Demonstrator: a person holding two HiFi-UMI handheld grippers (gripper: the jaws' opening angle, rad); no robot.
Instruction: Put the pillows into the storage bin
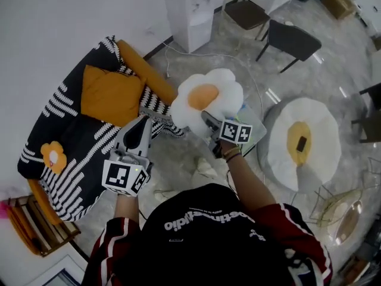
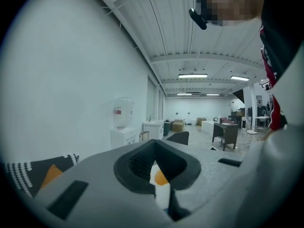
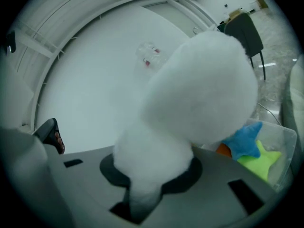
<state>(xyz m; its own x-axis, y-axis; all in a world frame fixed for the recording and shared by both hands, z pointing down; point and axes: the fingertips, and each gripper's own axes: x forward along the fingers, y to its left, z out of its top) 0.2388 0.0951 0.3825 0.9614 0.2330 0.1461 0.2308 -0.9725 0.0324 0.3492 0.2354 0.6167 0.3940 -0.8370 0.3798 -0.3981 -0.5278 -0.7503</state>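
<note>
Right gripper (image 3: 152, 177): fingers (image 3: 108, 167) clamped on a lower lobe of the fried-egg pillow (image 3: 199, 94). White plush fills the gap between the dark pads. The rest of the pillow bulges up and forward past the fingertips and blocks most of the right gripper view.

Head view: right gripper (image 1: 206, 118) sits at the pillow's near edge. The pillow (image 1: 205, 97) is held in the air, yolk side up, over the floor (image 1: 196, 40).

Left gripper (image 2: 153, 151): fingers (image 2: 137, 163) drawn together, only a thin slit left, nothing gripped. A strip of the pillow's white and orange (image 2: 159, 177) shows through the slit, beyond the tips. In the head view the left gripper (image 1: 143, 124) points toward the pillow's left edge. It is near but not touching.

Storage bin (image 3: 285, 137): clear plastic, just right of and below the held pillow. A blue star cushion (image 3: 242, 139) and a green star cushion (image 3: 260, 160) lie inside. In the head view a corner of the bin (image 1: 255, 123) shows past the pillow's right side, by the right gripper.

To the left, a sofa (image 1: 71, 136) under a black-and-white striped throw carries an orange cushion (image 1: 110, 94) and a small orange flower pillow (image 1: 53, 155).
</note>
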